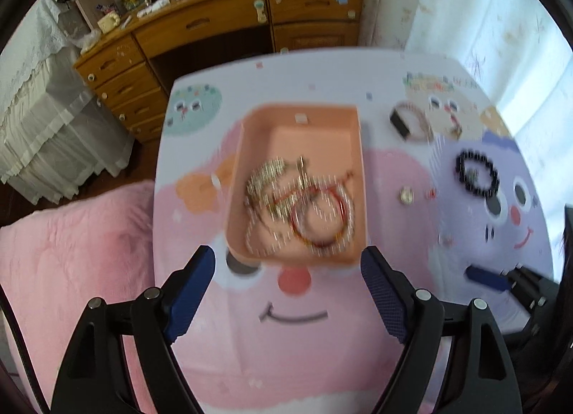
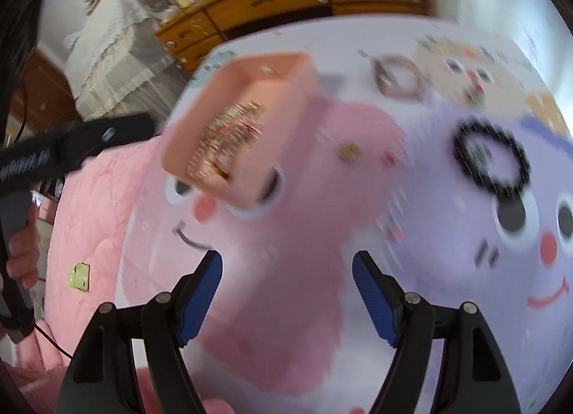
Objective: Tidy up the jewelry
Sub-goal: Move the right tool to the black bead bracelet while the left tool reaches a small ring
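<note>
Jewelry (image 1: 301, 206) is piled in my peach tray (image 1: 258, 127), black bracelet (image 2: 490, 160) on the desk (image 1: 394, 324), both left gripper (image 1: 288, 285) and right gripper (image 2: 286, 288) spread wide, holding nothing.

Wooden drawer desk (image 1: 229, 31), pale floral curtain (image 1: 476, 13), pink quilt (image 1: 71, 256)

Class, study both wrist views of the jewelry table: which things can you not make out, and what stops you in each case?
- Jewelry in the orange tray: motion blur in both views merges the pieces; no count possible.
- Small round item on the table: too small and blurred to identify.
- Bracelet at the far side: smeared in the right view.
- Right gripper: cut off by the left view's edge.
</note>
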The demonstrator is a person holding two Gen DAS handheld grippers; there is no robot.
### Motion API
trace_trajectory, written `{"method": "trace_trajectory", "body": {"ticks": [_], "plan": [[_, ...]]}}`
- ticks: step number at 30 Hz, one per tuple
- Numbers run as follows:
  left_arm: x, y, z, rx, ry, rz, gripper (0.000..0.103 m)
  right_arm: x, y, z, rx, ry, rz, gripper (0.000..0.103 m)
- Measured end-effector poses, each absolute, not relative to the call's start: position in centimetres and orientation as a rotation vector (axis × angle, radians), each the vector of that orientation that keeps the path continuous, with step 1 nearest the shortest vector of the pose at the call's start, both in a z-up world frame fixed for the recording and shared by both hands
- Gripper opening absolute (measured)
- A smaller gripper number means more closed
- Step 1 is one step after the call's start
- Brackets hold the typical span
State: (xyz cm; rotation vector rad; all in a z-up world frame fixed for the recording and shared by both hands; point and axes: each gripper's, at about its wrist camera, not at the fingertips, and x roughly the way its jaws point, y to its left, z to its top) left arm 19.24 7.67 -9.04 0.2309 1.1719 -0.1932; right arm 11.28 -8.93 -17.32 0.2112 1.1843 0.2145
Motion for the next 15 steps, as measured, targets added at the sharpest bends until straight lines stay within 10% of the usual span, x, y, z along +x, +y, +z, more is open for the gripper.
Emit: {"method": "trace_trajectory", "body": {"ticks": [15], "plan": [[12.4, -1.2, -12.7, 0.426, 1.219, -0.339, 0.082, 9.5, -22.7, -18.6, 0.468, 1.247, 0.042, 0.076]]}}
